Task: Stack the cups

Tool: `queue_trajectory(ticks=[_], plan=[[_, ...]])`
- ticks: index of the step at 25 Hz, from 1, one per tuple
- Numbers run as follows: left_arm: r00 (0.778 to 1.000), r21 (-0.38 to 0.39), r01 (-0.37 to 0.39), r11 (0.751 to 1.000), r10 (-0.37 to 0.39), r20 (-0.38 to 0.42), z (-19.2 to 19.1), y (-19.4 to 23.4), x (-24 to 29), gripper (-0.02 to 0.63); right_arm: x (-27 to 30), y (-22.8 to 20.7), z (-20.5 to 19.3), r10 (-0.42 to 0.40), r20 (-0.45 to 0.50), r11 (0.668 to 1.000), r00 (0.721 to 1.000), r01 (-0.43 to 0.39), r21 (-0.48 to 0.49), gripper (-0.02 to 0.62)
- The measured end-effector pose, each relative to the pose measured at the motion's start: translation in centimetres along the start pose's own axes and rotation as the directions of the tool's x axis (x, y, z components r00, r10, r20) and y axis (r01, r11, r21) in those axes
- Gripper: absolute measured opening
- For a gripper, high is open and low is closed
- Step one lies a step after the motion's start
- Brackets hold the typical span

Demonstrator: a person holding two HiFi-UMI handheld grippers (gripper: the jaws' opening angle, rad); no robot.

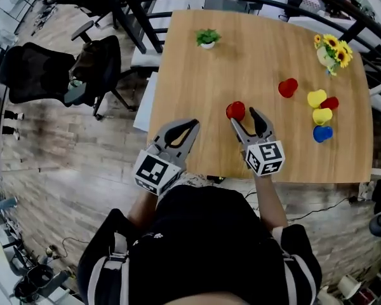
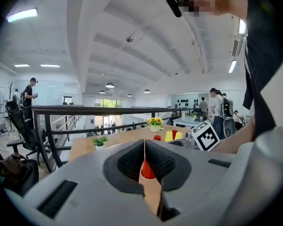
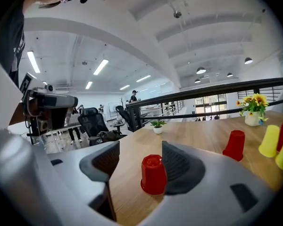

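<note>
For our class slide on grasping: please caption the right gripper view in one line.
Right gripper, jaws open, around an upside-down red cup on the wooden table; second red cup beyond.

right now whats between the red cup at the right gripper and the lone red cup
Just bare table from the near red cup to the lone red cup, per the head view.

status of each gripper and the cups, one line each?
left gripper: jaws shut, empty.
right gripper: jaws open around the near red cup.
near red cup: upside down on the table, not gripped.
far red cup: upside down, standing alone.
blue cup: on the table, unstacked.
</note>
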State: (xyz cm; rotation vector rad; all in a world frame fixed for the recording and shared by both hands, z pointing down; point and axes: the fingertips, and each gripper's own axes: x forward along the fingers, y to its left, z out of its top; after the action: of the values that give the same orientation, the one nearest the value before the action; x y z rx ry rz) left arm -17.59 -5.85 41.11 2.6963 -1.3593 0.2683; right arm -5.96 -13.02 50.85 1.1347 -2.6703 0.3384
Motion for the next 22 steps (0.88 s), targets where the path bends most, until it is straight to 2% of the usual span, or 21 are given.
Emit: queue_trajectory(ticks=[4,13,17,22], plan=[[1.000,0.008,-0.020,1.000,0.020,-0.020,-0.2,1.0,-0.2,0.014,1.4,0.2,-1.6,0.004,-0.061,1.000,0.998,-0.004,-0.008,0.290],[0.997,-0.005,-0.036,0.999,0.036,-0.064,-1.7,1.9,-0.7,0.015,4.1,-1.5,-4.8,-0.052,-0.138,0.999,0.989,0.050,-0.023,0.301],[0.996,0.004,-0.042,0.999,0.042,-0.083,-2.1,2.3,-1.4,0.014,4.8,-1.5,-5.3,-0.060,-0.141,0.998,0.988,0.060,-0.005,0.222],[0.997,0.004,-0.025,1.000,0.025,-0.079,-1.9,2.4,-1.2,0.015,3.9,-1.2,-4.2,-0.064,-0.111,0.998,0.992,0.065,0.005,0.219]])
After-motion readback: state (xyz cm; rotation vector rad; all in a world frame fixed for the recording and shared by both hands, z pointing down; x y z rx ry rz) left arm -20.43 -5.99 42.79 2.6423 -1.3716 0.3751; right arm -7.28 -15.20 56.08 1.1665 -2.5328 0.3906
